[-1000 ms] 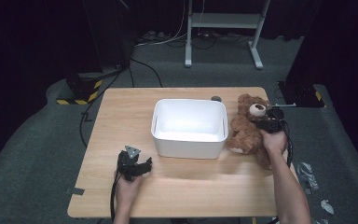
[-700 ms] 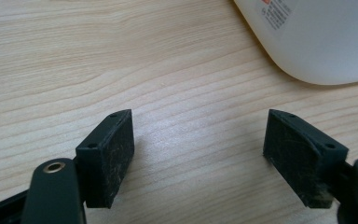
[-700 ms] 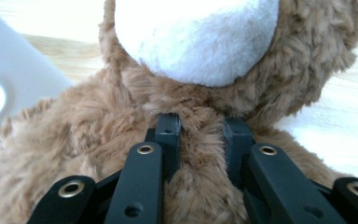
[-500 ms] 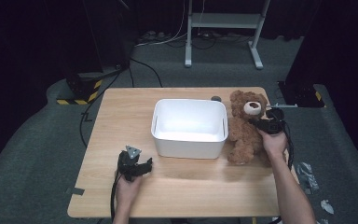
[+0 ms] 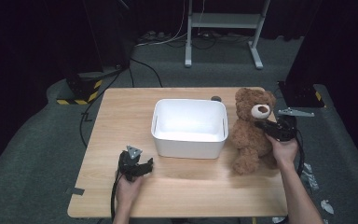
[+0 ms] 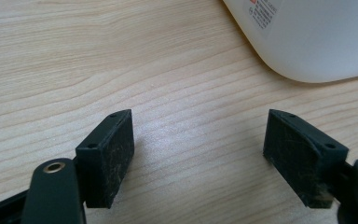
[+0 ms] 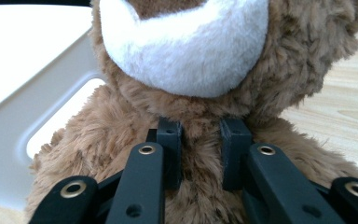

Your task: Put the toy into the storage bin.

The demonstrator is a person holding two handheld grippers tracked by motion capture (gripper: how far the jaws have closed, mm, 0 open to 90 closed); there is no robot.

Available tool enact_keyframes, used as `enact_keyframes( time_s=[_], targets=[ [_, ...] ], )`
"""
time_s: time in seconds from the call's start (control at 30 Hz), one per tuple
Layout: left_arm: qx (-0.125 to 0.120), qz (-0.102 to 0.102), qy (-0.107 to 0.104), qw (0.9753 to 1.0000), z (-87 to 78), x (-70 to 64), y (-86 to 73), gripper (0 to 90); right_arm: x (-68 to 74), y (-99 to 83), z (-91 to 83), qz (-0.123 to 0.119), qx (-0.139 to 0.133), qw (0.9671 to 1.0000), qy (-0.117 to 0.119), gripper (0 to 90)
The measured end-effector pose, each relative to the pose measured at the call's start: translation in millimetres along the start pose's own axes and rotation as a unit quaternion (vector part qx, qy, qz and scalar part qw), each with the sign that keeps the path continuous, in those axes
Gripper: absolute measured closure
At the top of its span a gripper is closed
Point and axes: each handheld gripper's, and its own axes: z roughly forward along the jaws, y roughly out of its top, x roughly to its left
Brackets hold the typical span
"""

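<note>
Up top, high view: looking down from over the person's side
Counter: [image 5: 121, 116] pale wood, standing on grey carpet
Tub: [image 5: 189, 144] a white, round-cornered bin sits near the middle of the counter, open side up
Teddy bear: [image 5: 251, 130] brown plush with a white muzzle, sitting upright just to the right of the tub and close against its wall
Right tool: [image 5: 264, 126] held up at the bear's chest from its right, tips buried in the fur below the muzzle
Left tool: [image 5: 145, 164] rests low on the counter, near the tub's front left corner, pointing toward the tub
Stand: [image 5: 223, 21] a grey metal frame on the floor beyond the counter

Left gripper view: close over the wood
Left tool here: [image 6: 198, 158] jaws spread wide, bare counter grain between the pads, nothing held
Tub here: [image 6: 312, 42] its rounded white corner with a small printed label shows at the top right, apart from the pads

Right gripper view: pressed up to the bear
Right tool here: [image 7: 200, 149] jaws drawn close together, pinching a tuft of brown fur at the neck
Teddy bear here: [image 7: 186, 42] the white muzzle hangs right above the tool
Tub here: [image 7: 32, 60] white rim and a handle slot lie just behind the bear, at the left
</note>
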Motion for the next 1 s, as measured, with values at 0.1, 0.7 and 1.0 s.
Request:
enact_keyframes(
  time_s=[0.1, 0.7, 1.0],
  targets=[
    [-0.001, -0.002, 0.001, 1.0, 0.3, -0.4, 0.2, 24.1, 1.8, -2.4, -6.1, -0.005, -0.01, 0.9999, 0.008, 75.1],
    [0.001, 0.001, 0.002, 1.0, 0.3, -0.4, 0.4, 24.0, 5.9, -8.9, -30.2, -0.026, -0.049, 0.9979, 0.033, 79.9],
    [0.001, 0.0, 0.002, 1.0, 0.3, -0.4, 0.4, 24.0, 8.1, -4.9, -40.6, -0.035, -0.061, 0.997, 0.033, 82.3]
  ],
)
